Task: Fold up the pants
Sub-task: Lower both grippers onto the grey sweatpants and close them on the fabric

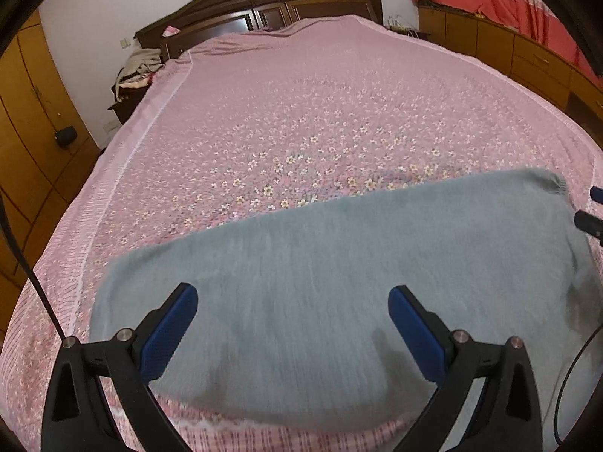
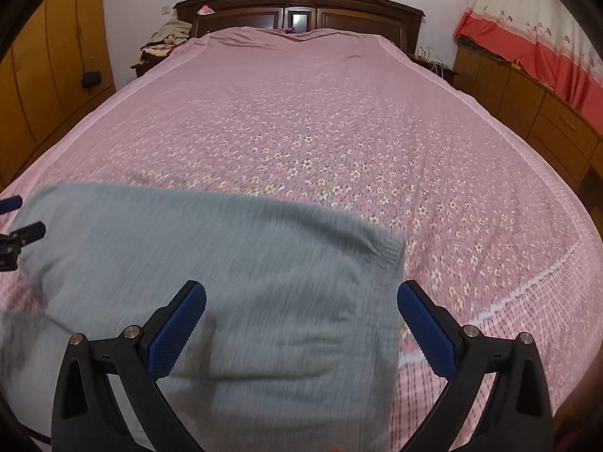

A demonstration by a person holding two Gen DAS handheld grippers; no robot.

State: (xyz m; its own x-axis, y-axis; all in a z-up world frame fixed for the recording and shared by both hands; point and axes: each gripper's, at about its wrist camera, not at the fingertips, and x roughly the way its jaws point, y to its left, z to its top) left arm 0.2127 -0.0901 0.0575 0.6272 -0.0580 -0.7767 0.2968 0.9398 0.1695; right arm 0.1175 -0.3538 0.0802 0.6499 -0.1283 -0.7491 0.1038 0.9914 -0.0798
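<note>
Grey-green pants lie flat as a wide folded band across the near end of the bed, also filling the lower left of the right wrist view as grey-green pants. My left gripper hovers over the pants' left half, open, with nothing between its blue pads. My right gripper is open above the pants' right end, whose ribbed hem sits by its right finger. Each gripper shows at the other view's edge: the right gripper and the left gripper.
A pink floral bedspread covers the large bed, with a dark wooden headboard at the far end. Wooden wardrobes stand left, low cabinets and a red curtain right. Clothes pile on a left nightstand.
</note>
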